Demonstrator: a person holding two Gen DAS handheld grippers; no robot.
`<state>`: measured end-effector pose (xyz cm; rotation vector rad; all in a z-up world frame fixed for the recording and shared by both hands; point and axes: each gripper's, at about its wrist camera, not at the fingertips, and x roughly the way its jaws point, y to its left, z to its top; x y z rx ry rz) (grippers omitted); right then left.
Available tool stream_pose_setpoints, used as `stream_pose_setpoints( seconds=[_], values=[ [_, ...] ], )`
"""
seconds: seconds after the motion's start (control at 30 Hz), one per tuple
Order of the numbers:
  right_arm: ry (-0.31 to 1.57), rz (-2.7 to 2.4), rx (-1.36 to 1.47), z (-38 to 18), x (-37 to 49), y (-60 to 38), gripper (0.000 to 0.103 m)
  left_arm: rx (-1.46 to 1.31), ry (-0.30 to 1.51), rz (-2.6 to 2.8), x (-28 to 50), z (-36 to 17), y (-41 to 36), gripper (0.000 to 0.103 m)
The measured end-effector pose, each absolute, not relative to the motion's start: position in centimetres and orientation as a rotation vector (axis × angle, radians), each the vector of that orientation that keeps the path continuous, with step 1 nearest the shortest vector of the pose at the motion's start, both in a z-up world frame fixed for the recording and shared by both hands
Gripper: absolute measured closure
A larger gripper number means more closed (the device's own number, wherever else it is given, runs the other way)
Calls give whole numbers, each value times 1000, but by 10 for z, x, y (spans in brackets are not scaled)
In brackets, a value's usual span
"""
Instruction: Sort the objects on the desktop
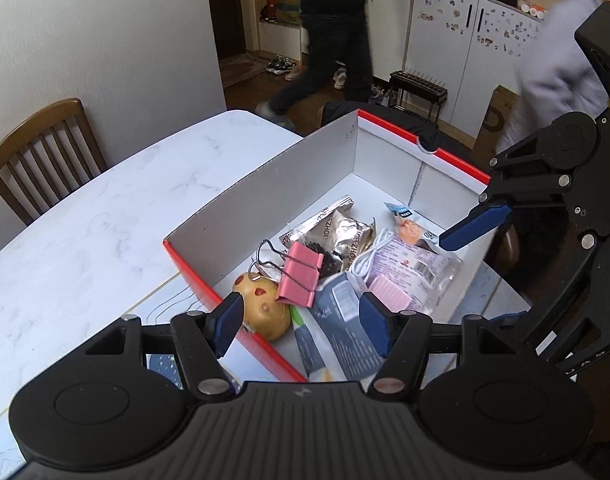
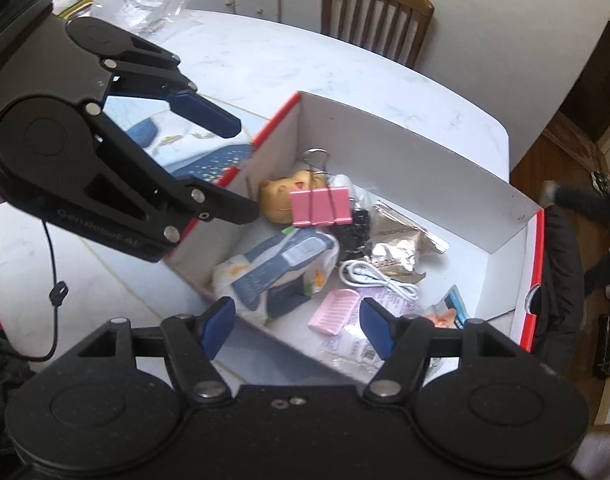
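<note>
Lying below parted jaws: pink binder clip [image 1: 299, 278].

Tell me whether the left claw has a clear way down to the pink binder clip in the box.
Probably yes. The left claw is open and empty above the box, and the pink binder clip lies on top of the pile, uncovered. The right claw hangs off to the side, not over the clip.

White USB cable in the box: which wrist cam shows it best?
Right wrist view. The white cable lies fully exposed on the box floor, loops and plug end visible. In the left wrist view the cable is only partly seen, wedged between the foil packet and a clear packet.
</note>
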<state>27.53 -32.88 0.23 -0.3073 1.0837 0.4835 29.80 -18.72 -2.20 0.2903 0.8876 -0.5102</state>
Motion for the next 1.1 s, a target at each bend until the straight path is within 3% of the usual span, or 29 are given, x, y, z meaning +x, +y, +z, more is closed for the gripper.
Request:
stream_pose_setpoints(
  seconds=[0.27, 0.37, 0.53, 0.63, 1.1],
  values=[
    [1096, 528, -322, 6, 250, -319, 34, 319, 897, -532, 272, -11, -184, 33],
    [1102, 533, -314, 4, 243, -318, 34, 316, 901, -535, 264, -9, -182, 21],
    [1111, 538, -300, 1, 232, -318, 32, 301, 916, -528, 255, -13, -180, 14],
    [1111, 536, -290, 0, 226, -319, 32, 293, 923, -523, 248, -16, -178, 1],
    [1040, 394, -198, 5, 211, -339, 30, 221, 907, -470, 226, -25, -180, 0]
  ],
)
